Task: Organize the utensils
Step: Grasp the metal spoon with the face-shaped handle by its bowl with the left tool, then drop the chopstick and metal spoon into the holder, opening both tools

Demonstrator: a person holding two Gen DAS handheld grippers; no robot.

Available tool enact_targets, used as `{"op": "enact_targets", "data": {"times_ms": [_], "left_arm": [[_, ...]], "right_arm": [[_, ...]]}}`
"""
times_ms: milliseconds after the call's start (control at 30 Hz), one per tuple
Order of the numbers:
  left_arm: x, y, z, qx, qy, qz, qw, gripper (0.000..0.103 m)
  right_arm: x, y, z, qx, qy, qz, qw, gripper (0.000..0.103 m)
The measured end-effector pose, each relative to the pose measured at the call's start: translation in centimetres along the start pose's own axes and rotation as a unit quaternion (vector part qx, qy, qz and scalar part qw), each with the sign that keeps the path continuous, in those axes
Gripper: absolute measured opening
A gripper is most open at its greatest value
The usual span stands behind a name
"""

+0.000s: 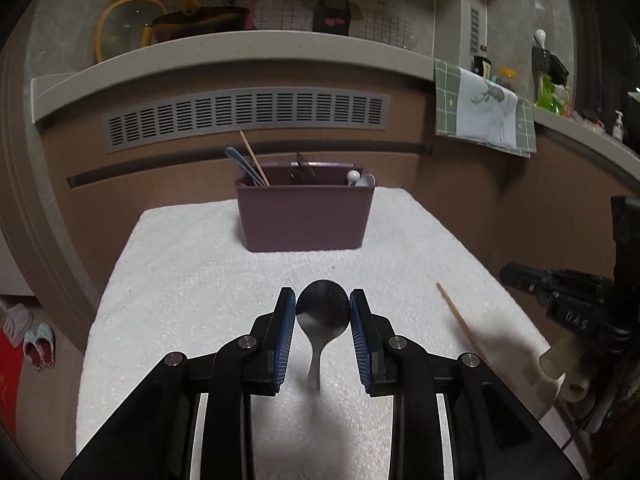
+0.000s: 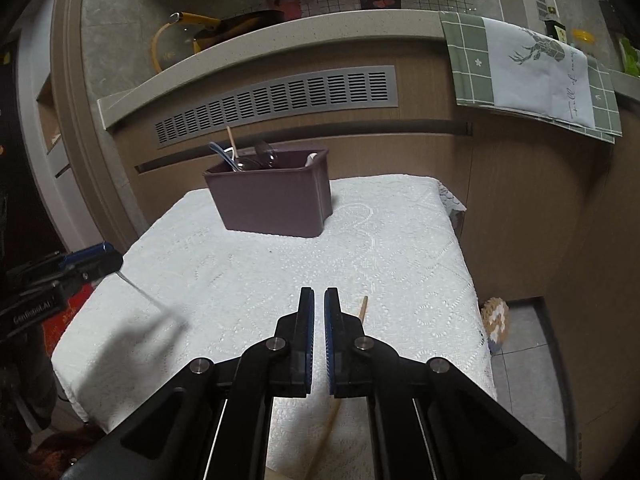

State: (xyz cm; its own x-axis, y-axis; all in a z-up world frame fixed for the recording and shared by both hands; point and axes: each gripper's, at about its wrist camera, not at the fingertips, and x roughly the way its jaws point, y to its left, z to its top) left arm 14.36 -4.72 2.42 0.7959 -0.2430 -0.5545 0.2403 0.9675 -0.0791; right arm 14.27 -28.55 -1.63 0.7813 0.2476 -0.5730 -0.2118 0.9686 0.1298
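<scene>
I found the left gripper [image 1: 323, 312] low in the centre of its view, its blue-padded fingers [image 1: 285, 340] pressed against both sides of the bowl of a metal spoon [image 1: 323, 310], whose handle pointed down toward the camera. The spoon was clear of the white cloth on the desk [image 1: 180, 280]. The purple utensil box [image 1: 305, 213] stood at the upper centre of the frame on the far part of the desk, already holding several utensils upright. In the right wrist view, the right gripper [image 2: 319, 320] sat at lower centre with its fingers [image 2: 307, 340] nearly together, a narrow gap between the pads and nothing held. A wooden chopstick [image 2: 362, 308] lay on the cloth just right of them, passing beneath the gripper.
</scene>
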Motion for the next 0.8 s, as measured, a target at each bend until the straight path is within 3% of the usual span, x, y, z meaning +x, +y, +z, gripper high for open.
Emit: {"op": "enact_targets", "data": {"times_ms": [100, 300, 433, 667, 800], "left_arm": [[-0.6, 0.5, 0.2, -0.008, -0.005, -0.002, 1.0000, 0.028], [-0.8, 1.1, 0.1, -0.019, -0.006, -0.005, 0.9998, 0.028], [-0.6, 1.4, -0.2, -0.028, 0.000, -0.007, 0.9996, 0.028], [-0.4, 1.6, -0.4, -0.033, 0.008, -0.001, 0.9994, 0.028], [-0.4, 1.8, -0.3, -0.036, 0.006, -0.001, 0.9993, 0.028]], "right_arm": [[1.2, 0.2, -0.2, -0.018, 0.042, -0.007, 0.999, 0.006], [6.8, -1.6, -2.1, 0.018, 0.128, -0.032, 0.991, 0.006], [9.9, -1.5, -2.6, 0.020, 0.162, -0.049, 0.985, 0.009], [10.0, 0.4, -2.1, -0.022, 0.155, -0.051, 0.986, 0.006], [6.6, 0.5, -0.6, -0.006, 0.099, -0.017, 0.995, 0.006]]}}
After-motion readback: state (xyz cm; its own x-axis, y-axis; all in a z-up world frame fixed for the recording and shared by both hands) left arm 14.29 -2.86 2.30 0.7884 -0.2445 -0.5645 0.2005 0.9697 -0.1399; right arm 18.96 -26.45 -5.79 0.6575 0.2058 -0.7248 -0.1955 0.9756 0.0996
